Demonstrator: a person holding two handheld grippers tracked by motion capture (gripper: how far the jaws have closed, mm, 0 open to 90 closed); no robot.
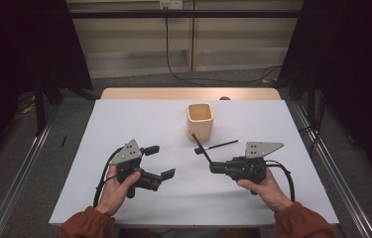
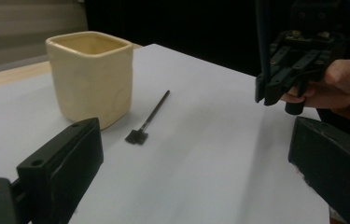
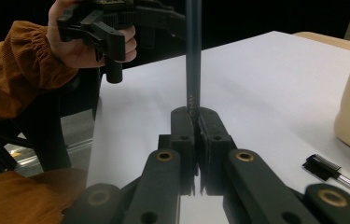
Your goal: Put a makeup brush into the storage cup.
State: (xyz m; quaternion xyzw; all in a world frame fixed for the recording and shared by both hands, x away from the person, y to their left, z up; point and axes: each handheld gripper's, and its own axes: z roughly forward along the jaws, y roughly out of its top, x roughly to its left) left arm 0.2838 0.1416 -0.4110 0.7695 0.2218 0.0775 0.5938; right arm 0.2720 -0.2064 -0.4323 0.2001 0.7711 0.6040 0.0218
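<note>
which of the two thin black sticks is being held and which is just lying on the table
The stick clamped in the right gripper is held, slanting up. The brush-tipped stick lies flat beside the cream cup.

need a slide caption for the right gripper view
Right gripper shut on a thin dark stick, beside a small black brush lying on the white table.

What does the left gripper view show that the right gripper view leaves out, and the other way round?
Left gripper view: the cream cup with its open top, the small black brush along its whole length, and the left gripper with open jaws. Right gripper view: the right gripper shut on a thin dark stick, seen close up, and an orange sleeve. Both: cup, brush, white table.
</note>
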